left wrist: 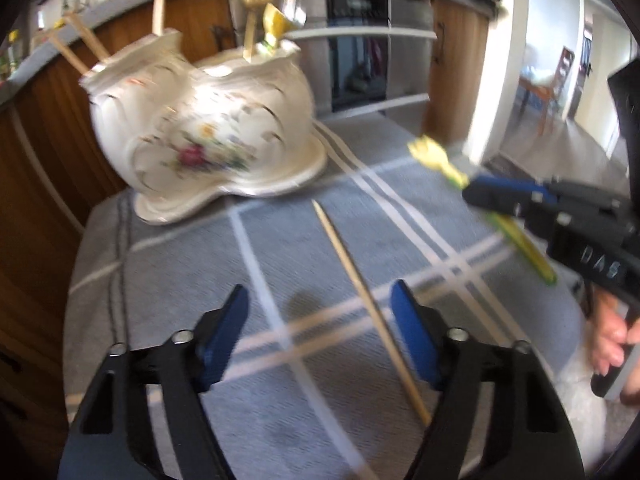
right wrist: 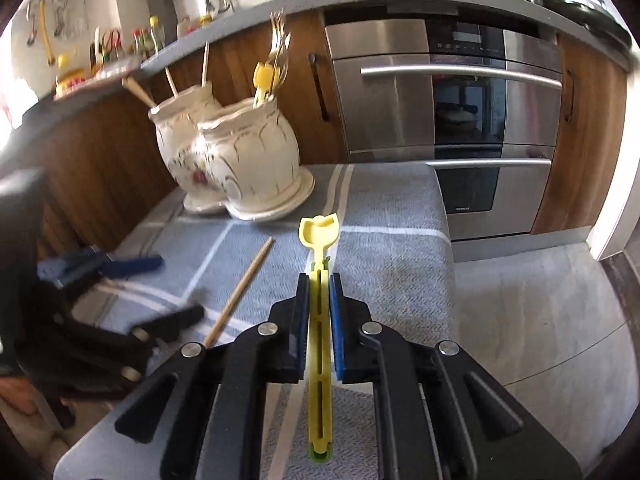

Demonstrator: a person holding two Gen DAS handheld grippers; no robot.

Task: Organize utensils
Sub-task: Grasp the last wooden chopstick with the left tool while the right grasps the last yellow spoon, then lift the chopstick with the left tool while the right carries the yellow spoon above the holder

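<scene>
- Since it is the biggest thing ahead of both my grippers, I start with the cream ceramic double-pot utensil holder with painted flowers and gilt lines (right wrist: pixel 240 160): it stands up and to the left of my right gripper's tips, on the grey cloth with white stripes (right wrist: pixel 392 208). I judge it heavy, hard and chip-prone, so I would slide utensils in gently and never take hold of the pot itself. Its nearer pot already has a gold metal fork (left wrist: pixel 256 0) and a yellow piece standing in it; the farther pot has pale wooden sticks.
- While the holder waits, the long pale wooden chopstick (left wrist: pixel 372 308) lies flat on the cloth, running forward between the fingers of my left gripper (left wrist: pixel 320 332), closer to the right finger. It looks light, stiff and smooth, likely to roll; I would pinch it near the middle, across its width.
- My left gripper is spread wide and has hold of nothing.
- Straight out in front of my right gripper (right wrist: pixel 320 320) sticks the slim yellow plastic utensil with a small scoop-shaped head (right wrist: pixel 319 280), lifted off the cloth. It reads as very light, a bit flexible and slick.
- My right gripper is closed tight on that handle, pads on both flat sides, the head well forward of the tips. A hold nearer the head would wobble less, I judge.
</scene>
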